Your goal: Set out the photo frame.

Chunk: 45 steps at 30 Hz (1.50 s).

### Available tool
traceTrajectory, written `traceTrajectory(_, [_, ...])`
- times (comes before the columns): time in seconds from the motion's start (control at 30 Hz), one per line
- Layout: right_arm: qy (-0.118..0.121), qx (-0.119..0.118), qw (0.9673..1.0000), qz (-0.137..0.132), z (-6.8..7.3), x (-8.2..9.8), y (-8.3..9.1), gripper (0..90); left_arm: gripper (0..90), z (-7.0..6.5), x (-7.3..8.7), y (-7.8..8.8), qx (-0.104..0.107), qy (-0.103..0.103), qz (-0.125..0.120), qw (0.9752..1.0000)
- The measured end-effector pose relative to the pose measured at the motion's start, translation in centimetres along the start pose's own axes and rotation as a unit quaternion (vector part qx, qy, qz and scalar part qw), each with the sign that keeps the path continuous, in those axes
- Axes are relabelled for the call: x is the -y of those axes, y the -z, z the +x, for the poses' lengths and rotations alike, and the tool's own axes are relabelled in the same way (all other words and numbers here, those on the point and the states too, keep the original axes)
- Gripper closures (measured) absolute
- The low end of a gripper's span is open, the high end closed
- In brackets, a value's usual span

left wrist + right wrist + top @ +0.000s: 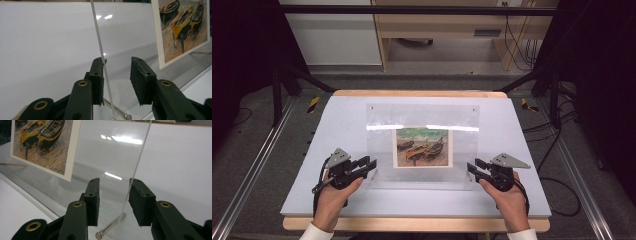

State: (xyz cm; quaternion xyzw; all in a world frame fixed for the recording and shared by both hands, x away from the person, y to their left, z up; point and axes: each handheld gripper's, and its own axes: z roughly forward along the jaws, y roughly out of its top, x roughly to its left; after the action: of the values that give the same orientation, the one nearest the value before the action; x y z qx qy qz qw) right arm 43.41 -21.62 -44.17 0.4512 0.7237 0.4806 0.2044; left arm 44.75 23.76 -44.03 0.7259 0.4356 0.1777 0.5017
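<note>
Holding a hand-held gripper in each hand, you are working at a white tabletop (337, 120) on which a clear acrylic picture frame (422, 117) stands upright near the middle, leaning slightly, with a painted print of beached boats (422, 147) sandwiched in its centre. Your left hand-held gripper (368, 166) sits at the frame's left lower edge and your right hand-held gripper (474, 167) at its right lower edge, so the 2 tools flank the frame symmetrically. In the left gripper view, the left hand-held gripper (117, 77) has its jaws spread, with the thin edge of the acrylic picture frame (100, 47) passing between them and touching or nearly touching the left-hand pad; a small metal standoff pin (117, 112) projects from the frame's base just below. In the right gripper view, the right hand-held gripper (113, 197) is likewise spread, with the frame's edge (140, 162) lying close against the right-hand pad and a second metal pin (110, 226) below the jaws. The boat print (43, 142) shows off to the side in that view. The step appears to be taking hold of both side edges at once. To do it well, centre each panel edge between the pads first, close both sides evenly and together, and grip above the pins so the pads meet flat acrylic. Uneven closing could tip or twist the frame, since the smooth panel will probably slip easily.
</note>
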Motion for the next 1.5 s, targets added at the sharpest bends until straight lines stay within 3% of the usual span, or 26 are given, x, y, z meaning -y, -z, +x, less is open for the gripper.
traceTrajectory(1.5, [0.007, -0.013, 0.9999, 0.006, 0.4, 1.5, 1.6, 72.1, 70.0, -0.7, 1.2, 1.6, 0.019, -0.010, 0.021, 0.9996])
